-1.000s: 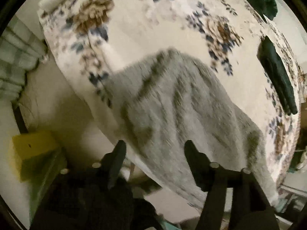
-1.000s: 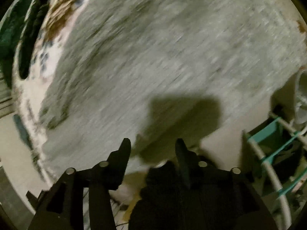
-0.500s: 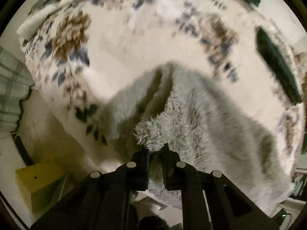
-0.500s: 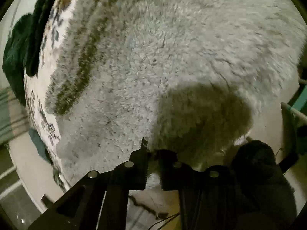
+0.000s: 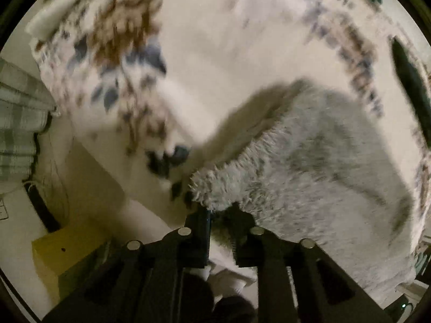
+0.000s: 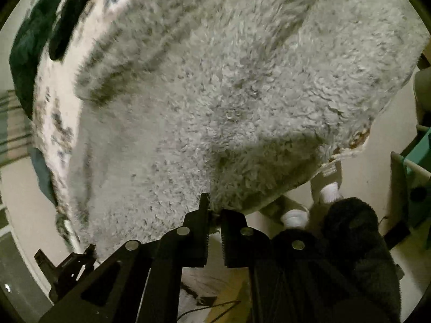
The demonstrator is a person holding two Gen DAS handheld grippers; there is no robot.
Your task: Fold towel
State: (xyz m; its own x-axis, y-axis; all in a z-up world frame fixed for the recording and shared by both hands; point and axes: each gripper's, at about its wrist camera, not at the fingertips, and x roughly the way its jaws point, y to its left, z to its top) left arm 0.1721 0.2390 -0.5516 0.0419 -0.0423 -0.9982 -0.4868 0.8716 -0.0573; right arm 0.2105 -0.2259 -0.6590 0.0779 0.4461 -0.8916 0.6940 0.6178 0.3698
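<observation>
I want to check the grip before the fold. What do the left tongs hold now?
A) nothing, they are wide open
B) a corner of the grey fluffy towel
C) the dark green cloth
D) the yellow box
B: the left tongs are closed on the near corner of the grey fluffy towel, lifted off the floral cover.

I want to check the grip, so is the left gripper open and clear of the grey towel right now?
No, the left gripper is shut on the near edge of the grey towel.

My left gripper (image 5: 219, 211) pinches the fluffy grey towel's (image 5: 323, 167) near corner, lifted off the floral bedsheet (image 5: 215, 62); a yellow box (image 5: 62, 247) sits left of the towel.
</observation>
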